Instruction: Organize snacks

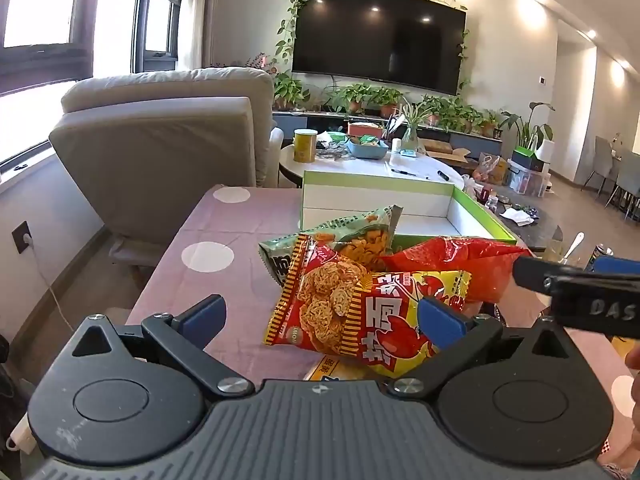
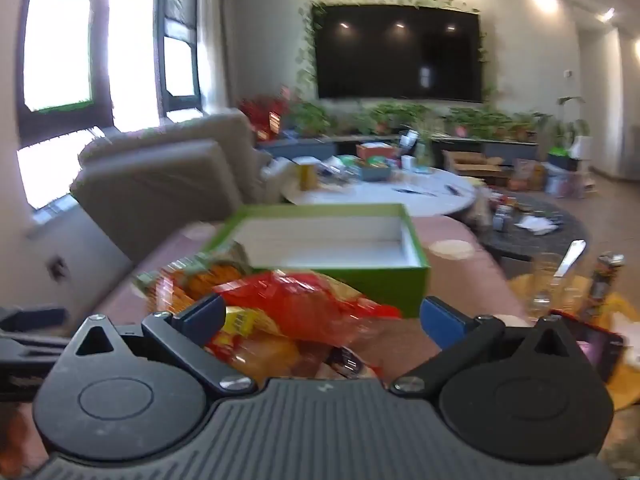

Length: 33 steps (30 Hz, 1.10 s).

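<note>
Several snack bags lie piled on the pink dotted tablecloth: a red and yellow bag in front, a green bag behind it, and a plain red bag to the right. My left gripper is open wide just short of the pile, with the front bag's lower part between its fingers and untouched. Behind the pile an open green box with a white inside holds nothing. My right gripper hangs over the red bag in a blurred view, jaws apart, right pad clear of the bag.
A grey armchair stands to the left of the table. Beyond it, a round white table carries a yellow can, a blue bowl and pens. At the table's right end are a glass with a spoon, a dark can and a phone.
</note>
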{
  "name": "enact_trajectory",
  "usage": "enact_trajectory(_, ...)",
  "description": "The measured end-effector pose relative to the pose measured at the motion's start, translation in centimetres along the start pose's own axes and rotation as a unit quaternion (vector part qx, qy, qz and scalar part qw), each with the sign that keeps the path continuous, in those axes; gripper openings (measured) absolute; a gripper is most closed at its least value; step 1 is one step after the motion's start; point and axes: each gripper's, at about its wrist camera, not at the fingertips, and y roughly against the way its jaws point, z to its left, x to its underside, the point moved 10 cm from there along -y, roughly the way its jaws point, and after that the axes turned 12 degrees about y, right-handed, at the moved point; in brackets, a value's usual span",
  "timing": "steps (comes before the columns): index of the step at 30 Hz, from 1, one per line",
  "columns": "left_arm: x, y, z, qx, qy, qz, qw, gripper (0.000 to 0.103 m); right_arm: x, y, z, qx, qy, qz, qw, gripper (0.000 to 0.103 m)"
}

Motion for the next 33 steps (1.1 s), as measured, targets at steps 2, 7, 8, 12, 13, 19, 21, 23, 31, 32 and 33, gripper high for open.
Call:
enact_trajectory(2, 0.1, 0.0, 0.0, 0.001, 0.002, -0.002, 1.0, 0.102, 0.0, 0.0, 0.1, 0.023, 0.008, 0.005, 1.0, 0.08)
enact_trajectory(7, -0.1, 0.1, 0.0, 0.003, 0.001, -0.001, 1.0, 0.102, -0.4, 0.5, -0.3, 0.034, -0.002, 0.011, 0.999, 0.08)
enact_trajectory(8, -0.2, 0.2, 0.0, 0.006, 0.001, -0.001, 1.0, 0.102, -0.5, 0.3, -0.3, 0.025, -0.01, 0.022, 0.999, 0.08)
enact_trajectory(12, -0.3, 0.4, -0.1, 0.012, 0.0, 0.0, 0.9999, 0.102, -0.6, 0.6, 0.4, 0.017, 0.002, 0.019, 1.0, 0.08)
enact_trajectory(13, -0.3, 0.3, -0.1, 0.012, 0.0, 0.001, 0.9999, 0.102, -0.7, 0.8, 0.4, 0.025, 0.0, 0.011, 1.0, 0.08)
enact_trajectory(19, -0.5, 0.4, 0.3, 0.003, 0.015, 0.001, 0.9999, 0.102, -1.1, 1.0, 0.7, -0.009, -0.03, -0.01, 0.999, 0.08)
enact_trajectory(21, -0.5, 0.4, 0.4, 0.003, 0.018, -0.001, 0.9998, 0.102, -1.1, 0.9, 1.0, -0.02, -0.027, -0.018, 0.999, 0.08)
enact_trajectory(23, -0.5, 0.5, 0.4, 0.003, 0.015, -0.004, 0.9999, 0.102, -1.2, 0.7, 1.3, -0.024, -0.016, -0.016, 0.999, 0.08)
enact_trajectory(31, -0.2, 0.6, 0.0, 0.011, 0.002, -0.001, 0.9999, 0.102, -0.9, 0.7, 1.3, -0.029, -0.017, -0.011, 0.999, 0.08)
enact_trajectory(32, -0.1, 0.6, 0.0, 0.01, -0.001, -0.001, 0.9999, 0.102, -0.8, 0.7, 1.2, -0.03, -0.017, -0.01, 0.999, 0.08)
enact_trajectory(33, -0.1, 0.5, 0.0, 0.009, -0.004, 0.0, 0.9999, 0.102, -0.8, 0.7, 1.2, -0.029, -0.017, -0.009, 0.999, 0.08)
